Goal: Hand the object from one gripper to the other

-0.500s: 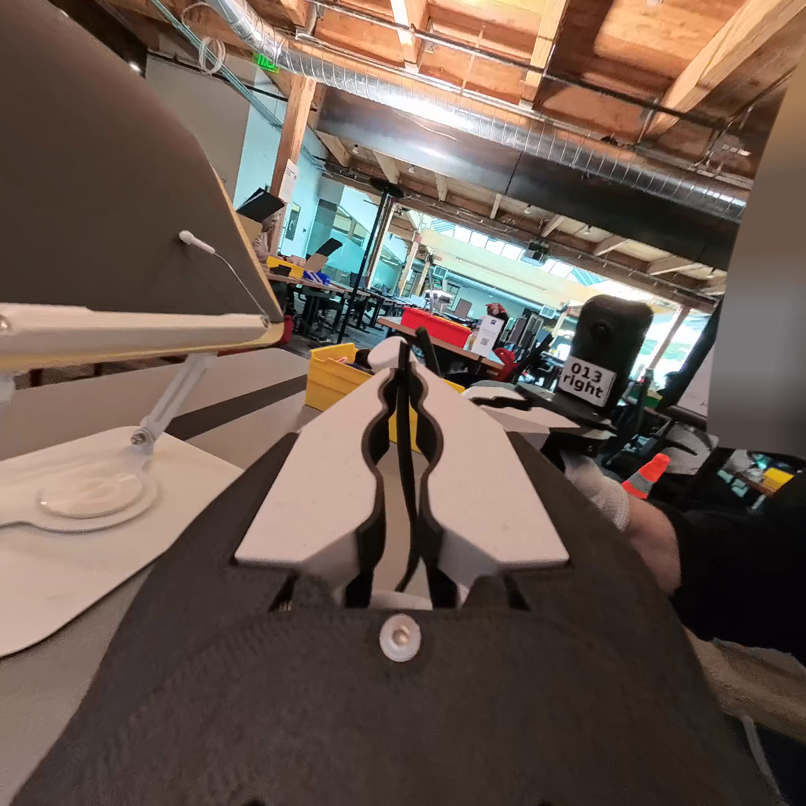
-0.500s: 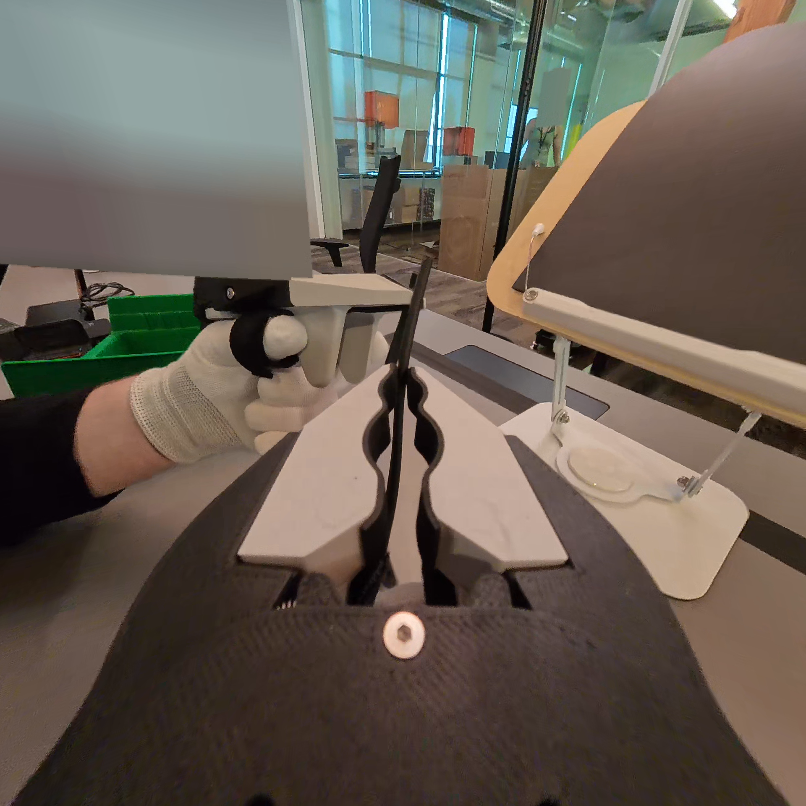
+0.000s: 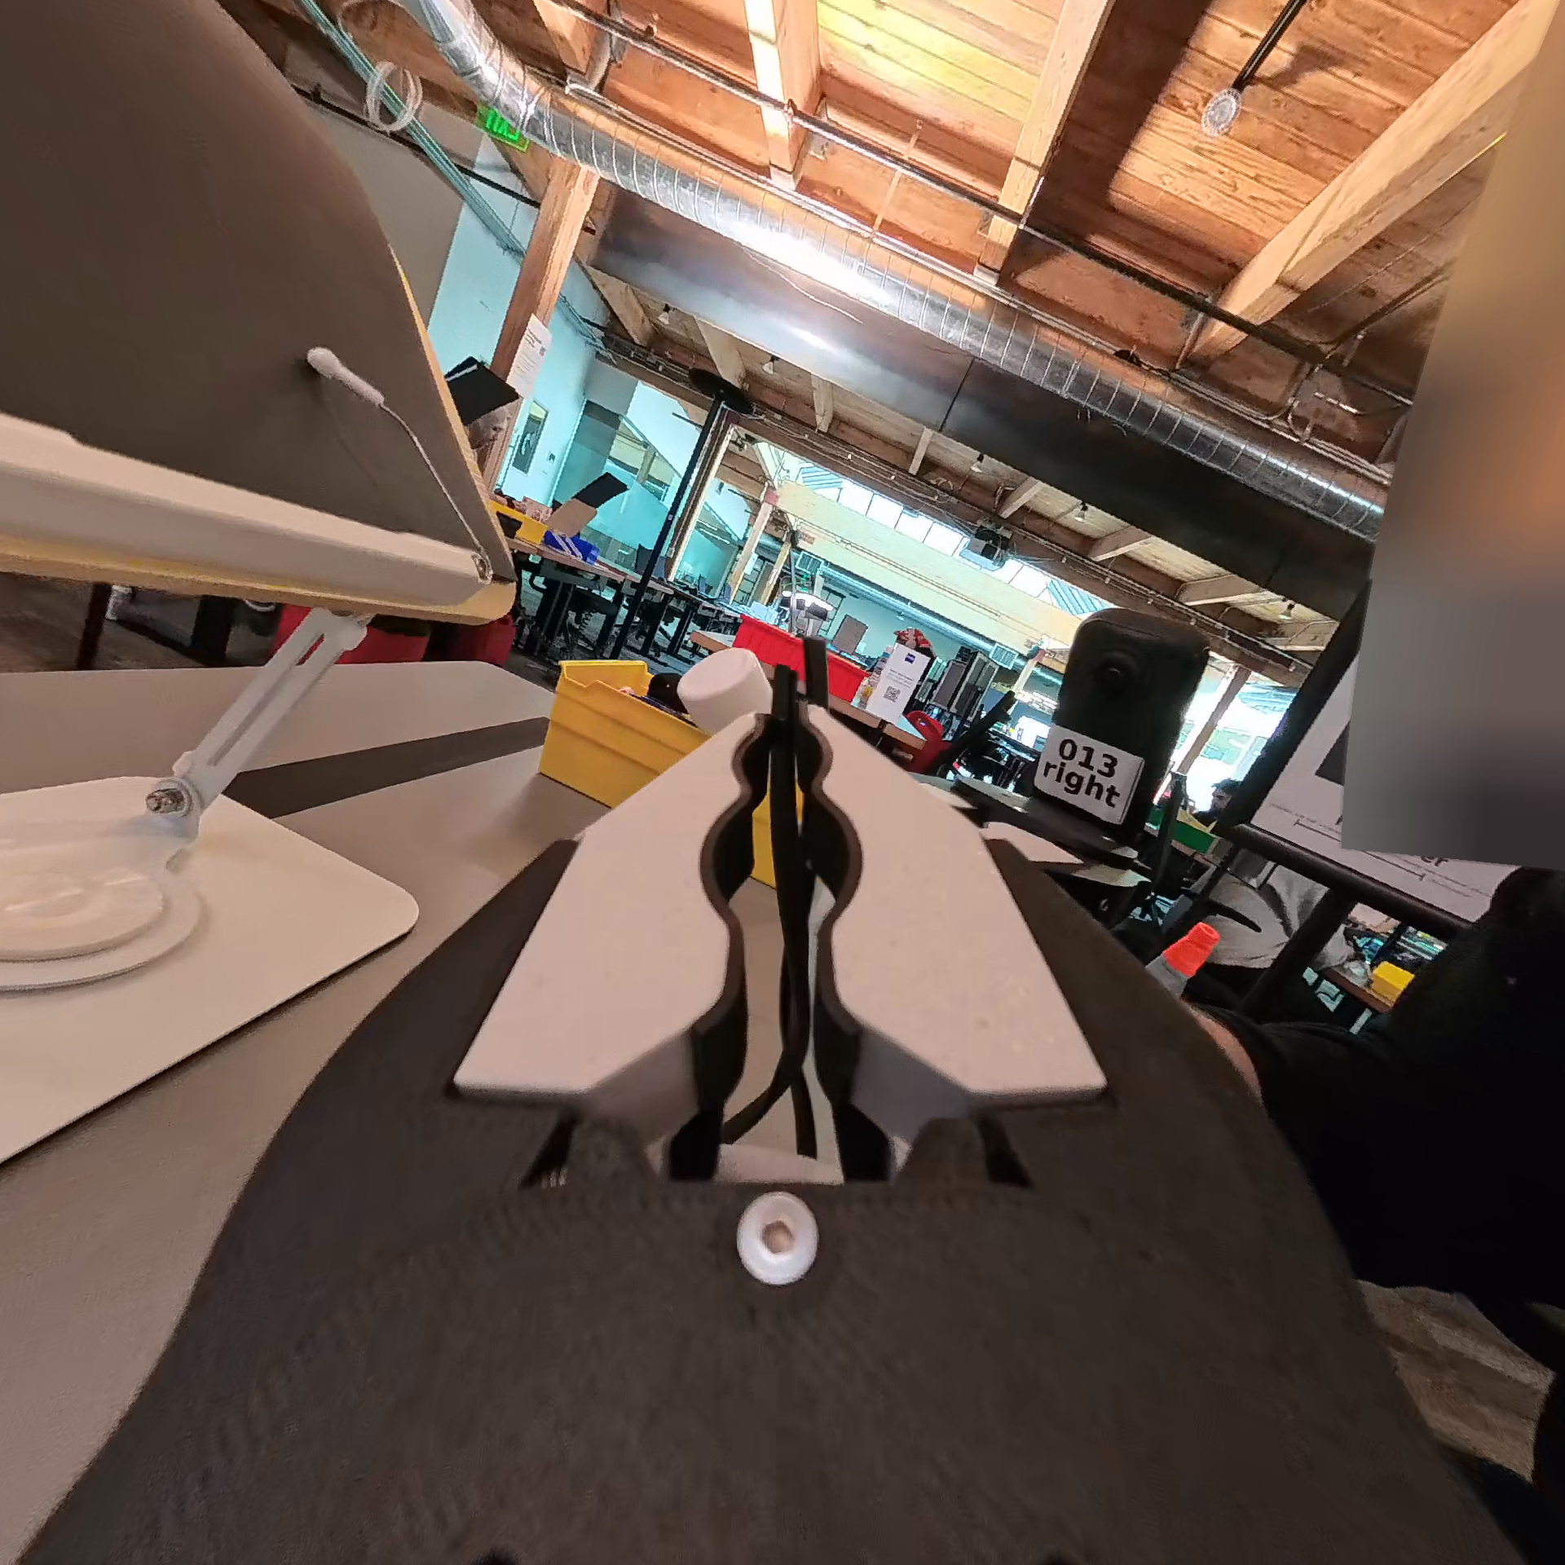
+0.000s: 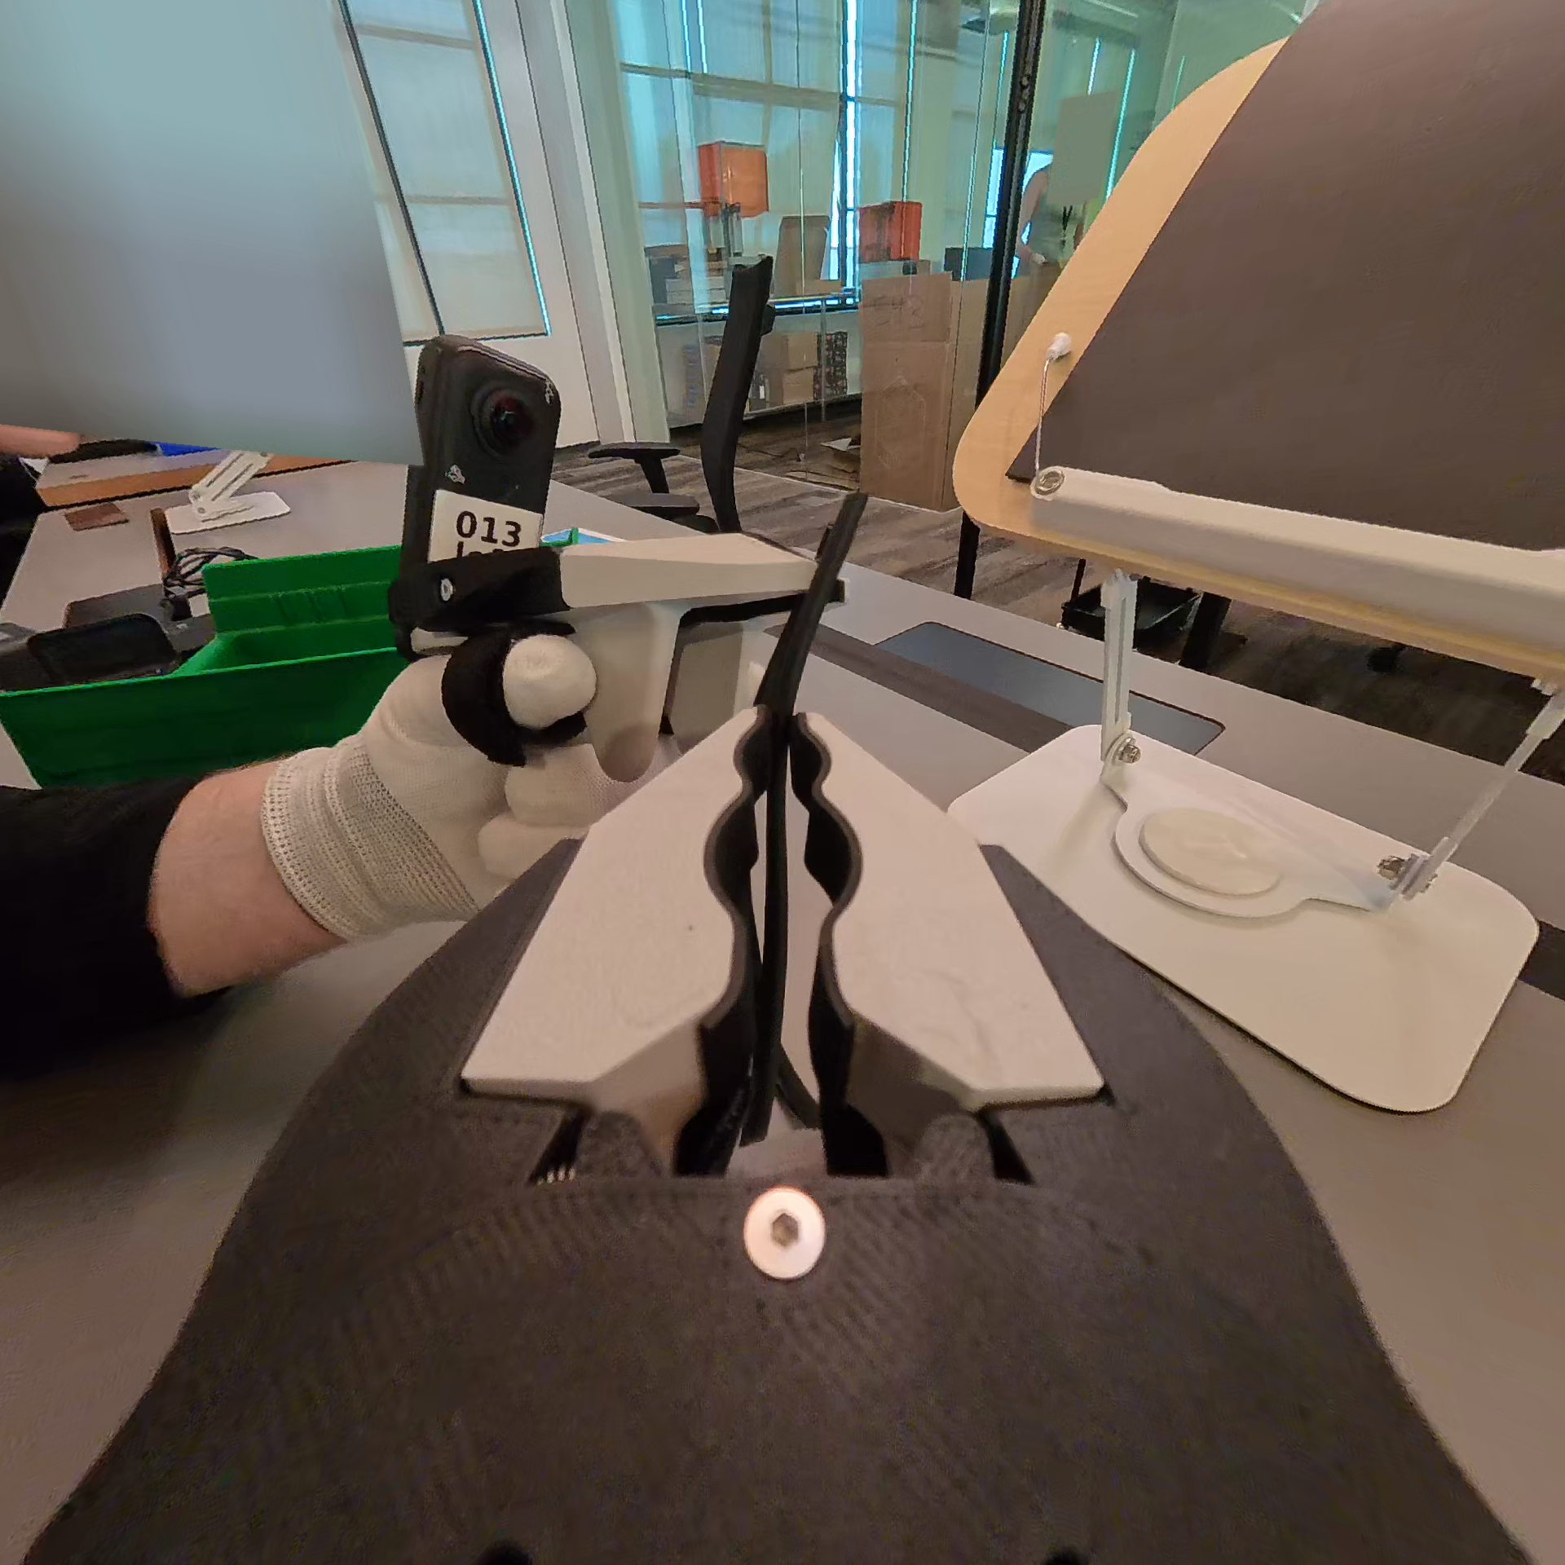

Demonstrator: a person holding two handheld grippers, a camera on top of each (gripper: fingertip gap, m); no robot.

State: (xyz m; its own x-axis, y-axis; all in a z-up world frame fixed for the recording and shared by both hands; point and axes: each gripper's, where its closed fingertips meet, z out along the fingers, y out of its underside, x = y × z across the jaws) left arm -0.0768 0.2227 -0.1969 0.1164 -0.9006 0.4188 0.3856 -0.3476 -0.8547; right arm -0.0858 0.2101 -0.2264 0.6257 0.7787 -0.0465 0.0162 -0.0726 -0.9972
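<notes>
A thin black strap (image 3: 786,847) runs between the white fingers of my left gripper (image 3: 783,720), which is shut on it. In the right wrist view the same strap (image 4: 813,610) runs up from between the fingers of my right gripper (image 4: 783,720), also shut on it. The strap's far end reaches the tips of the left gripper (image 4: 821,584), held by a white-gloved hand (image 4: 406,804). The two grippers face each other above the grey table (image 4: 212,1143). The right gripper's black camera (image 3: 1126,703) shows to the right in the left wrist view.
A white stand (image 4: 1270,974) carrying a tilted dark board (image 4: 1355,296) sits on the table beside both grippers; it also shows in the left wrist view (image 3: 212,915). A yellow bin (image 3: 610,737) and a green bin (image 4: 254,669) stand farther back. An orange cone (image 3: 1186,948) is at right. Left and right tips are no more than a few centimetres apart.
Both grippers stay shut on the strap and have shifted only slightly. The right hand's white glove has dropped out of the left wrist view.
</notes>
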